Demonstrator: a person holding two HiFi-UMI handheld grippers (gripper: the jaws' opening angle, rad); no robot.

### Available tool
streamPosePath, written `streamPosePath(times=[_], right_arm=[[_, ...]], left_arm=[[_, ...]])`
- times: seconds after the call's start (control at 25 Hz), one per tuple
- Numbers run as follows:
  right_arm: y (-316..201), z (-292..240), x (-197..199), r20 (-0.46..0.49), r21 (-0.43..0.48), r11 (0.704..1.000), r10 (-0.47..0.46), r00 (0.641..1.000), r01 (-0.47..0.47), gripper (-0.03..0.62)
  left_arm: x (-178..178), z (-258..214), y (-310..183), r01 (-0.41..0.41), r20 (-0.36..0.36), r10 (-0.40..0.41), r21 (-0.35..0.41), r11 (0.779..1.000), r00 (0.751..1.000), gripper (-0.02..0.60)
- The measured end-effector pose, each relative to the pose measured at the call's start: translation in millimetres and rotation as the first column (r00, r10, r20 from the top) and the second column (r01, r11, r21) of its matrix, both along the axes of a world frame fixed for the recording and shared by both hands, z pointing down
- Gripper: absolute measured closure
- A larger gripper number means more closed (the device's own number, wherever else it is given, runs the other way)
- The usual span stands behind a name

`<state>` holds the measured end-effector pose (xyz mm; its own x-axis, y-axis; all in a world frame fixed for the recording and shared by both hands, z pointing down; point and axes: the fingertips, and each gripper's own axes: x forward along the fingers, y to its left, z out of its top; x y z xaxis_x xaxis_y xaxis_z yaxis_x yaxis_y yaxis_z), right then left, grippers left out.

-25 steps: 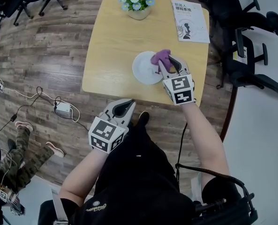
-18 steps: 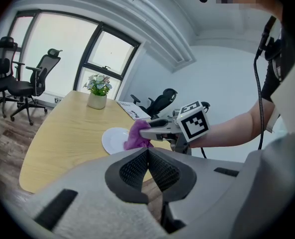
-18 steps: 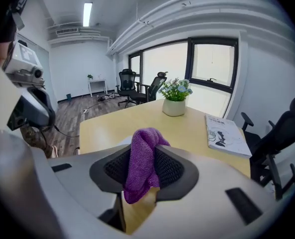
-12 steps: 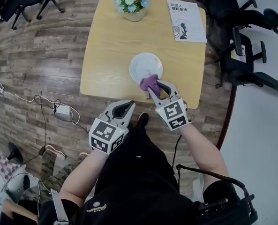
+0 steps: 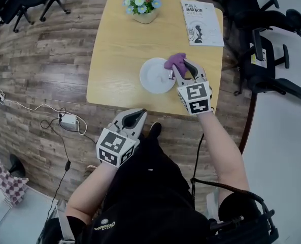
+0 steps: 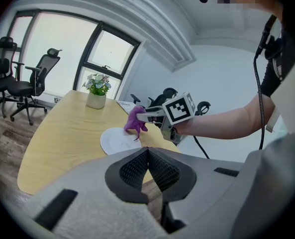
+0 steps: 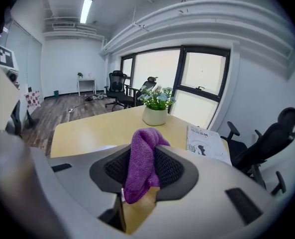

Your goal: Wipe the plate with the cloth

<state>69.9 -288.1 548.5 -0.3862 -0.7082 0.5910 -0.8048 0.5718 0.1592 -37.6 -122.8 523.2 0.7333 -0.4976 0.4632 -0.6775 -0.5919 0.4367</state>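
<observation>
The right arm stretches forward over the near edge of the worktop (image 5: 120, 50). Its right gripper (image 5: 180, 67) is clenched on the purple cloth (image 5: 174, 60), which sits bunched between the jaws at the far right rim of the white plate (image 5: 153, 77). The left arm is bent close to the body. The left gripper (image 5: 133, 117) is held short of the worktop, above the wooden floor (image 5: 48, 60), with its jaws pressed together.

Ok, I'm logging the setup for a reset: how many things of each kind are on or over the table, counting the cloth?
plate: 1
purple cloth, held in the right gripper: 1
flower pot: 1
booklet: 1
Total: 4
</observation>
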Motion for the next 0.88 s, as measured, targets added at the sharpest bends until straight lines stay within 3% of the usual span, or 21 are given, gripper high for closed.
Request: streamPosePath(times=[0.32, 0.88], right_arm=[[3, 17, 3, -0.027, -0.039, 0.999, -0.002, 1.0, 0.001, 0.474], [108, 38, -22, 0.079, -0.165, 0.979, -0.106, 0.991, 0.118, 0.474]], left_arm=[[-3, 4, -1, 0.006, 0.002, -0.006, -0.009, 1.0, 1.0, 0.577], [12, 6, -9, -0.017, -0.001, 0.017, -0.008, 1.0, 1.0, 0.577]])
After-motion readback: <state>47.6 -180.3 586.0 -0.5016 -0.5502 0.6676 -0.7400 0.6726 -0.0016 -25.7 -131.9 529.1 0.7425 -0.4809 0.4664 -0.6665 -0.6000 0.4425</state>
